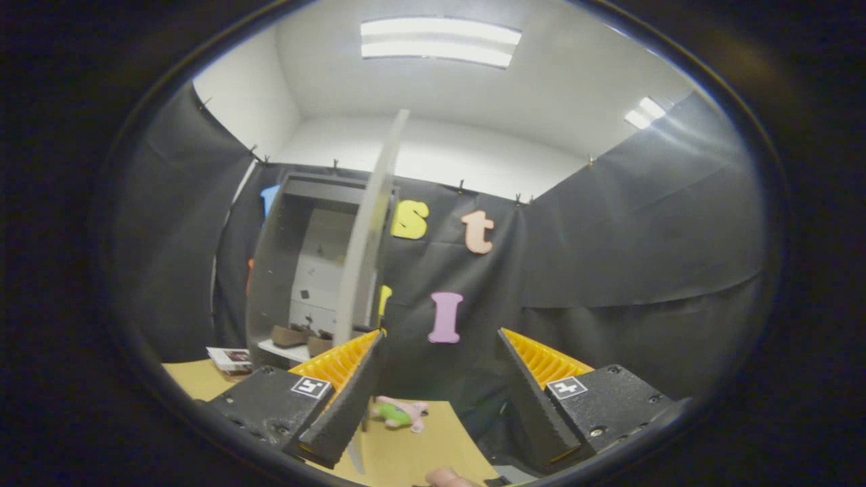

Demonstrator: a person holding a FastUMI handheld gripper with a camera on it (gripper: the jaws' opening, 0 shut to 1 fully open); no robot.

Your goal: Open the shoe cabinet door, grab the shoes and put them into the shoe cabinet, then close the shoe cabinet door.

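Shoes point(301, 336) inside cabinet point(270, 284), door point(369, 230) edge-on ahead of spread, empty fingers point(440, 385), toy point(400, 413) on table point(419, 453).

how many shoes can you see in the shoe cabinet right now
2. One brown shoe lies on the bottom shelf of the open cabinet; the second sits beside it, partly behind the door. More may be hidden. The tongs are open.

1 fisheye view rides on the tongs point(440, 379), low over the desk point(413, 453), facing the cabinet point(304, 270) and its open door point(369, 237), seen edge-on just ahead.
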